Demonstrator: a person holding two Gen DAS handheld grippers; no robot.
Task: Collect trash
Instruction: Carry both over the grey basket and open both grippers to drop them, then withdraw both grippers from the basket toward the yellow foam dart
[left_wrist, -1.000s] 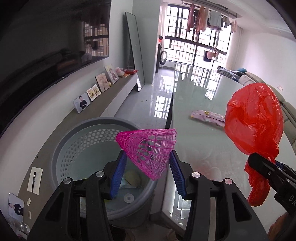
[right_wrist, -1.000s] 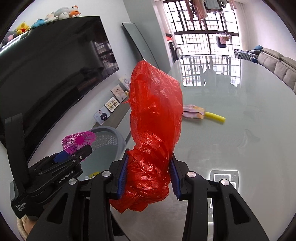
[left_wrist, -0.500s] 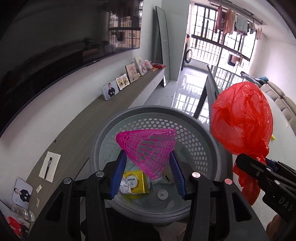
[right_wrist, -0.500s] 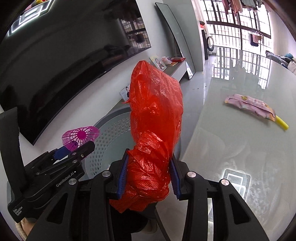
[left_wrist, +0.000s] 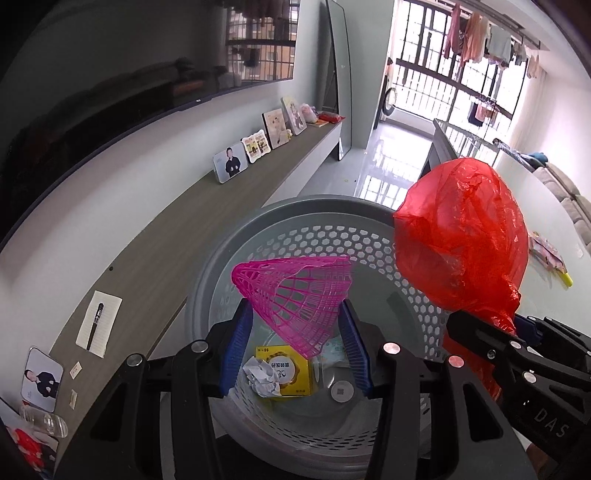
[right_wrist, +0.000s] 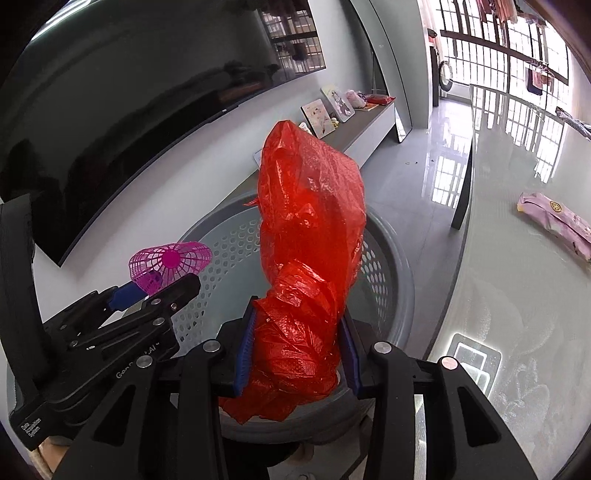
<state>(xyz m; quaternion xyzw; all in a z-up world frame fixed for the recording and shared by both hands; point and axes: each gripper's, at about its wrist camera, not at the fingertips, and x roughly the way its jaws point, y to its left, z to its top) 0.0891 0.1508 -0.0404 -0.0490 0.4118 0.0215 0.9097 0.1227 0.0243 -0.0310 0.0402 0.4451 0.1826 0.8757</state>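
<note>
Both grippers have swung off the glass table (right_wrist: 517, 314) and now hang over the grey perforated bin (left_wrist: 332, 218). The left gripper (left_wrist: 295, 332) clamps a pink plastic shuttlecock (left_wrist: 295, 291) above the bin's middle. The right gripper (right_wrist: 297, 354) squeezes a crumpled red plastic bag (right_wrist: 310, 236) over the bin's table-side rim. A yellow box (left_wrist: 286, 373) and crumpled paper (left_wrist: 260, 376) lie on the bin's floor.
</note>
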